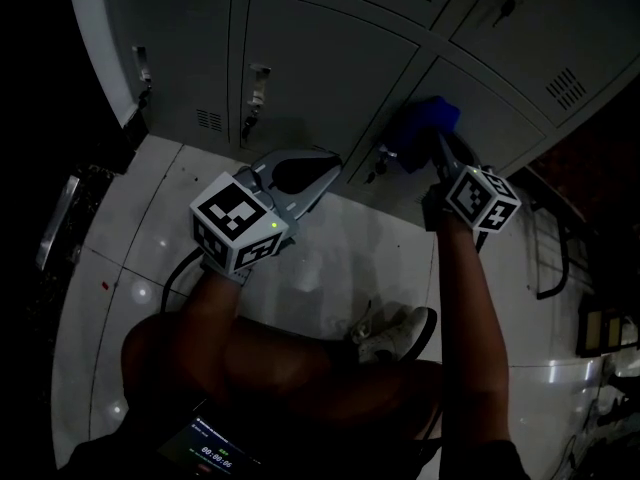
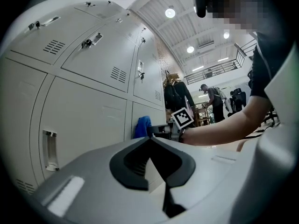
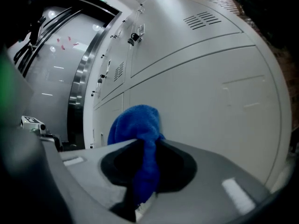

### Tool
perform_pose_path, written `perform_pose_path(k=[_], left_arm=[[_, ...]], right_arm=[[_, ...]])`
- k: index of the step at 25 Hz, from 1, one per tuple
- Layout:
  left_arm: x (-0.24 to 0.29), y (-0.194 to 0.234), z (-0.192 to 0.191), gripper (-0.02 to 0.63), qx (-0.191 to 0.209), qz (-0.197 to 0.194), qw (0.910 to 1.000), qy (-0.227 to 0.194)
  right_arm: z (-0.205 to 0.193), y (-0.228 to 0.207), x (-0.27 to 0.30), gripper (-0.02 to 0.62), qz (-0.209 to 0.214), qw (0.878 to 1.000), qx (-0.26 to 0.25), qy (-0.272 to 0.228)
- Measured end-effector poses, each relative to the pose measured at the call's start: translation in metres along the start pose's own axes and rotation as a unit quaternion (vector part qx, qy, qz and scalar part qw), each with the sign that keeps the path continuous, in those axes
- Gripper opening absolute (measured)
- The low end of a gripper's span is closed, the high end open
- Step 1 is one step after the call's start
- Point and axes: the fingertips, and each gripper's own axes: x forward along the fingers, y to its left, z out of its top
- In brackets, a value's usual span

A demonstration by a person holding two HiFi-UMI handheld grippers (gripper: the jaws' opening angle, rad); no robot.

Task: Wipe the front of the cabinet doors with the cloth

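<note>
— Where was the blue terry cloth (image 3: 135, 125)?
— Pinched in the right gripper (image 3: 140, 146), pressed against a grey metal cabinet door (image 3: 210, 92) beside its latch (image 1: 380, 161).
— The left gripper (image 2: 150, 140)?
— Jaws together, nothing between them. Screen digits (image 1: 215, 456) were unreadable.

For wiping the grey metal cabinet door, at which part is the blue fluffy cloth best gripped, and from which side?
Probably the narrow gathered tail of the blue fluffy cloth, where the right gripper is shut on it. Come from the room side, jaws pointing at the grey metal cabinet door: the bunched head then sticks out past the tips, towards the door.
</note>
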Motion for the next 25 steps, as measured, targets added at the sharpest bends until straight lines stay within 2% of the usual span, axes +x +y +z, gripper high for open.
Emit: perform_pose_path(k=[8,12,17,25], left_arm=[[0.002,0.0,-0.007,0.0,-0.002,-0.002,0.9999,0.012],[0.004,-0.002,-0.011,0.0,0.001,-0.003,0.9998,0.018],[0.006,-0.003,-0.013,0.0,0.002,-0.005,0.9998,0.022],[0.008,-0.005,-0.014,0.0,0.004,-0.006,0.9997,0.023]], right_arm=[[0.003,-0.06,-0.046,0.075,-0.056,0.998,-0.001,-0.001],[0.003,-0.092,-0.071,0.075,-0.088,0.996,0.018,-0.007],[0.005,-0.136,-0.102,0.075,-0.132,0.991,0.011,-0.011],[0.006,-0.164,-0.127,0.075,-0.157,0.987,0.035,-0.02]])
